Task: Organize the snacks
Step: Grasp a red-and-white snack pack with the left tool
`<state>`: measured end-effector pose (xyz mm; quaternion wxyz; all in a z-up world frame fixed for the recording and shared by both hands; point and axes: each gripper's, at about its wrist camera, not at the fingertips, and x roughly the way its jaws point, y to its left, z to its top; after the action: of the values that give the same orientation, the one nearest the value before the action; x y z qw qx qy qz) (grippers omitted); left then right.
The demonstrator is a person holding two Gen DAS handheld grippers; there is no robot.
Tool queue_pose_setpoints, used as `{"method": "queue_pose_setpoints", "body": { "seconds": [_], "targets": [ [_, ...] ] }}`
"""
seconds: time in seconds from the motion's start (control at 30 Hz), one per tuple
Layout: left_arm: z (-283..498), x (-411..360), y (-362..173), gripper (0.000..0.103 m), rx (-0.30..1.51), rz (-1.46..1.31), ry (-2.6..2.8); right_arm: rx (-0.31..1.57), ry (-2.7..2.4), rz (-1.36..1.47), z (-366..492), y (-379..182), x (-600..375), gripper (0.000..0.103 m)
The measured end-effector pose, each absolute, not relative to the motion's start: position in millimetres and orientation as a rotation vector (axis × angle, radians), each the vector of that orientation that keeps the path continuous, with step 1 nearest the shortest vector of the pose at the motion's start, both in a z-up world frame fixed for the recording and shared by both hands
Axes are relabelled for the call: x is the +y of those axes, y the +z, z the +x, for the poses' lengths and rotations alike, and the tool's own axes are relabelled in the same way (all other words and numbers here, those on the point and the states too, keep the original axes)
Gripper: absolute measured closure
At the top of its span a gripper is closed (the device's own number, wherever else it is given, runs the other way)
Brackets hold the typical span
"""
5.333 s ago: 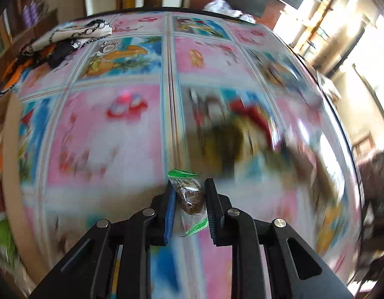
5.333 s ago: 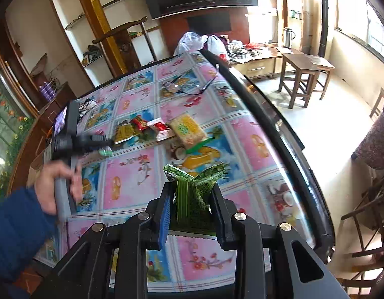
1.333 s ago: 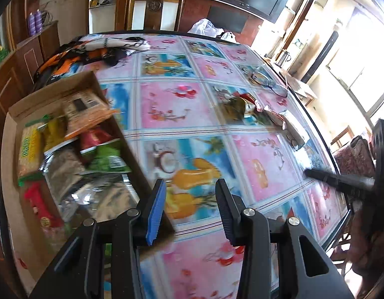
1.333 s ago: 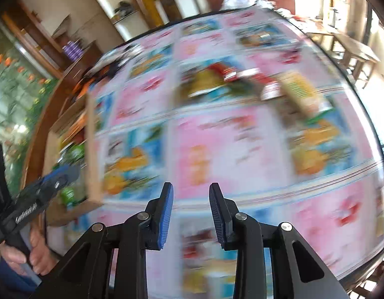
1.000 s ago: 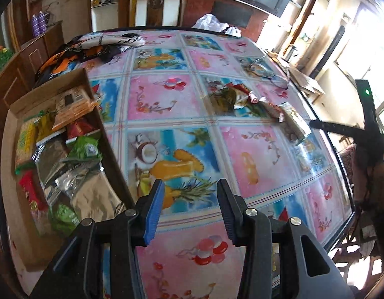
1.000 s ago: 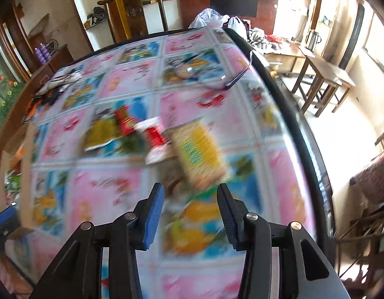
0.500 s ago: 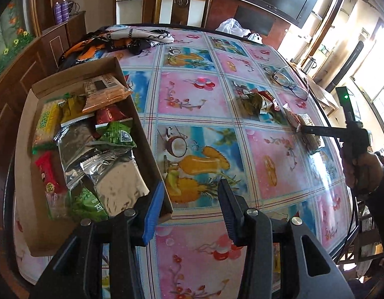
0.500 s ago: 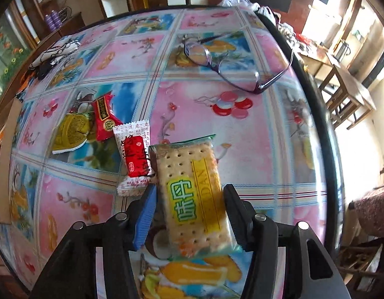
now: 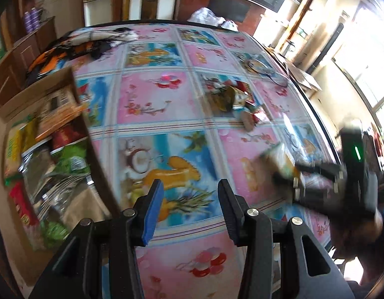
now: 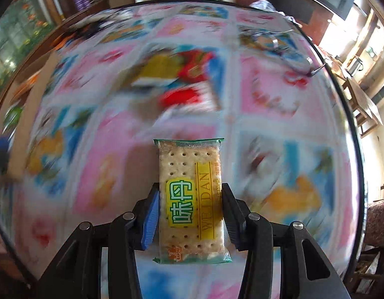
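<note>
Now that the right gripper [image 10: 189, 214] has lifted the cracker packet [image 10: 190, 199] clamped off the table [image 10: 266, 94], boxing it comes next; the left gripper [image 9: 190, 206] hangs open, empty, beside the cardboard box [image 9: 7, 104].

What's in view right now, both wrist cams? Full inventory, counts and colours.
Clear-wrapped cracker packet: 1, tan with yellow-green label, between right gripper's fingers.
Loose snack packets: small pile, count unclear, yellow-red, mid table.
Brown cardboard box: 1, table's left, filled with mixed packets.
Eyeglasses: 1, dark frame, far right.
Patterned cloth: 1, orange-black-white, far left.
Pink-blue fruit-print tablecloth: 1.
Left gripper: black, empty.
Right gripper: black, on packet.
</note>
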<state>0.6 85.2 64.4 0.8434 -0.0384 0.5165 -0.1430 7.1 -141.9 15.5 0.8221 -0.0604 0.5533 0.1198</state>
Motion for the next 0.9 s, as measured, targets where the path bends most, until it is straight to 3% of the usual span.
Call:
{"method": "queue_pose_setpoints", "body": {
  "seconds": [0.37,0.6,0.7,0.77,0.9],
  "targets": [
    [61,-24,62,0.059,1.029,0.253,-0.511,1.227,0.152,0.148,-70,17,-186,0.053],
    [108,-93,21,0.06,1.097,0.456,-0.623,1.22,0.069,0.202,-95,18,-215,0.053],
    [116,-102,11,0.065,1.093,0.47,-0.605,1.219,0.056,0.209,-102,18,-224,0.053],
    [124,-102,11,0.076,1.113,0.42,-0.597,1.217,0.051,0.207,-105,18,-228,0.053],
    [118,-95,11,0.079,1.105,0.384,-0.563,1.208,0.047,0.218,-108,21,-239,0.053]
  ]
}}
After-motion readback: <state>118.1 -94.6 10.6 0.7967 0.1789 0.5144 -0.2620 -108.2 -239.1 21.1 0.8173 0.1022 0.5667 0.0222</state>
